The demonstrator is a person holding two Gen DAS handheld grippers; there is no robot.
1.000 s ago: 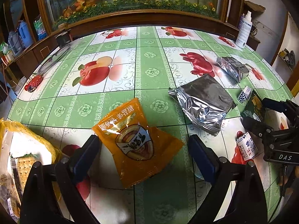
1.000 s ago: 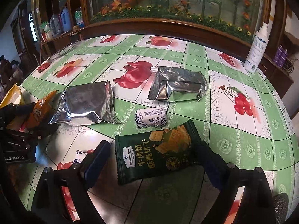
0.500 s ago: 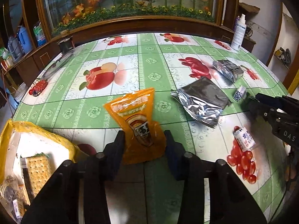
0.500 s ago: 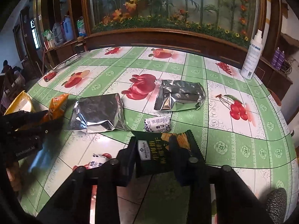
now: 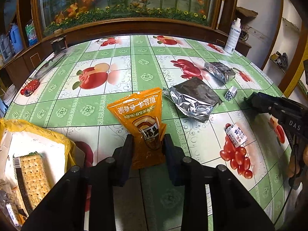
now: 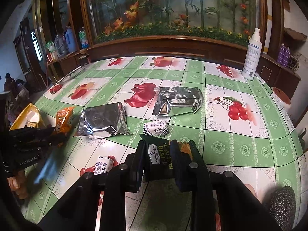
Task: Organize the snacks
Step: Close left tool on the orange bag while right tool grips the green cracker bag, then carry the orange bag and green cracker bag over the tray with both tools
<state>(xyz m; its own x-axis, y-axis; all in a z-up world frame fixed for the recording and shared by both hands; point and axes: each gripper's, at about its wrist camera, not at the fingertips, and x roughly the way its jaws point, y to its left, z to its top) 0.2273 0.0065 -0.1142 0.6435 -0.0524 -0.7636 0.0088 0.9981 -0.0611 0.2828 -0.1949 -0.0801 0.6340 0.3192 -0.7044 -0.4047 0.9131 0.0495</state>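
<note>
Snack packets occupy both grippers. Low in the centre of the left wrist frame, the left gripper (image 5: 148, 144) is clamped on an orange snack pouch (image 5: 141, 119), with a yellow bag (image 5: 63, 146) of crackers at lower left. Low centre in the right wrist frame, the right gripper (image 6: 156, 157) pinches a dark green biscuit packet (image 6: 159, 154). Two silver foil packs (image 6: 105, 120) (image 6: 178, 100) lie mid-frame on the fruit-print tablecloth (image 6: 240, 134).

cracker pack (image 5: 28, 175) – cut by left edge | green packet (image 6: 165, 159) – partly behind claw fingers (image 6: 175, 165)
</note>
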